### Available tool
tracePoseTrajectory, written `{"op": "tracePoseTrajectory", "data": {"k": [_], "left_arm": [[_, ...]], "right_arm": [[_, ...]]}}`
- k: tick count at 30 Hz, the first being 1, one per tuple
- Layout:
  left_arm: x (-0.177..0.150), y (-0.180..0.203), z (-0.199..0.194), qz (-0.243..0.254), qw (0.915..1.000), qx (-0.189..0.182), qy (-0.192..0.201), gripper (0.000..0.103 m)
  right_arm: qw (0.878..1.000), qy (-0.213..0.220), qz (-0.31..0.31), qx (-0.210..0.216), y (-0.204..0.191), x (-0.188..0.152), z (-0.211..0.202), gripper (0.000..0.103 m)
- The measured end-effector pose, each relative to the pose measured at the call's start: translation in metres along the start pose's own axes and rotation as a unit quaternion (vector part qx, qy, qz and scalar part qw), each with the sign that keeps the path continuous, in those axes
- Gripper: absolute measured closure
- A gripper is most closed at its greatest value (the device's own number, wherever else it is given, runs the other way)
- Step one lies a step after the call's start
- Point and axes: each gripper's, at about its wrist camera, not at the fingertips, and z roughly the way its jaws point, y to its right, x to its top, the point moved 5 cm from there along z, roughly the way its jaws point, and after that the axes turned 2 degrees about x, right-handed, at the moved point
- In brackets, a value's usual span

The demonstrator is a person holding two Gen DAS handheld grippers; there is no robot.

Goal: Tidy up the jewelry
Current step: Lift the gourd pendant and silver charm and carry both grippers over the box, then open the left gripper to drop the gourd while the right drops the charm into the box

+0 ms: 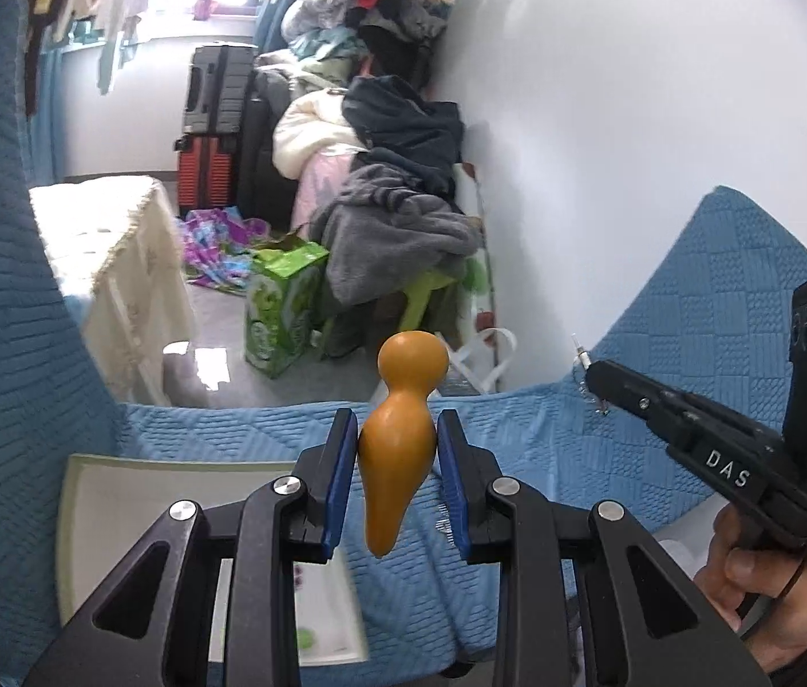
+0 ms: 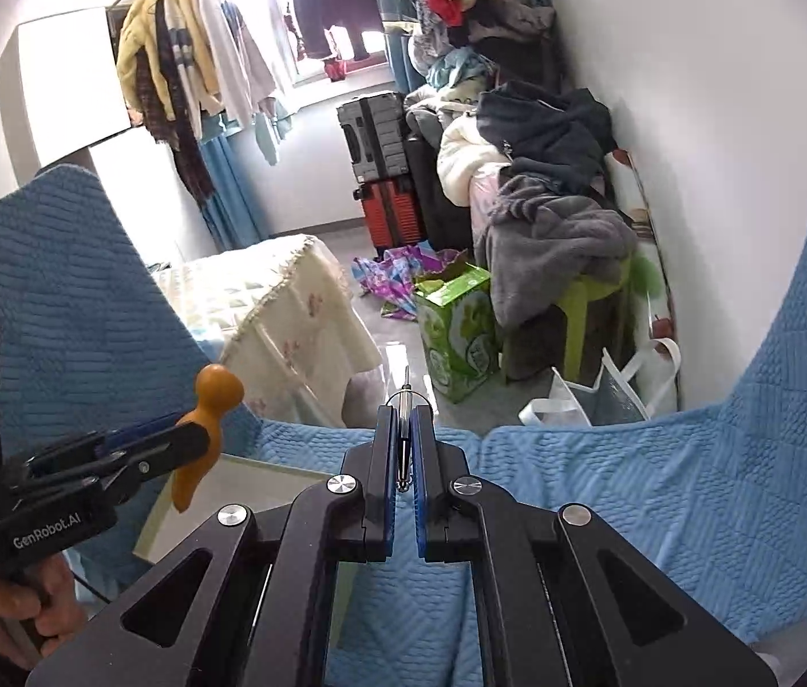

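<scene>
My left gripper (image 1: 398, 435) is shut on an orange gourd-shaped pendant (image 1: 398, 435), round head up and pointed end down, held in the air above the blue quilted cover. It also shows at the left of the right wrist view (image 2: 206, 429). My right gripper (image 2: 402, 418) is shut on a small silver metal jewelry piece (image 2: 405, 401) whose thin end sticks out past the fingertips. In the left wrist view that gripper (image 1: 589, 369) is at the right, level with the pendant, with the silver piece (image 1: 581, 352) at its tip.
A white tray (image 1: 88, 492) lies on the blue quilted cover (image 1: 518, 429) below my left gripper; it shows too in the right wrist view (image 2: 254, 481). Beyond the cover's edge are a green box (image 2: 455, 332), piled clothes (image 2: 558, 229), suitcases and a white wall.
</scene>
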Motion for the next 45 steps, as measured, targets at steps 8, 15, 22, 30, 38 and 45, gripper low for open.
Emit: {"op": "tracePoseTrajectory", "data": {"k": [8, 15, 22, 30, 38, 45], "left_arm": [[-0.027, -0.064, 0.0, -0.026, 0.9991, 0.03, -0.016, 0.075], [-0.065, -0.108, 0.027, -0.058, 0.9961, 0.036, -0.055, 0.075], [-0.105, -0.133, 0.052, -0.077, 0.9916, 0.04, -0.096, 0.075], [-0.13, -0.137, 0.07, -0.082, 0.9868, 0.054, -0.129, 0.074], [-0.104, -0.138, 0.056, -0.093, 0.9851, 0.105, -0.1, 0.067], [-0.062, -0.108, 0.025, -0.07, 0.9892, 0.12, -0.047, 0.045]], "right_arm": [[0.999, -0.033, 0.008, 0.034, -0.044, -0.032, 0.038, 0.101], [0.994, -0.098, -0.016, 0.046, -0.081, -0.084, 0.084, 0.101], [0.989, -0.139, -0.024, 0.051, -0.09, -0.122, 0.11, 0.101], [0.982, -0.175, -0.01, 0.066, -0.088, -0.152, 0.128, 0.099], [0.987, -0.138, -0.041, 0.076, -0.086, -0.122, 0.105, 0.086], [0.991, -0.08, -0.052, 0.093, -0.078, -0.068, 0.064, 0.08]]}}
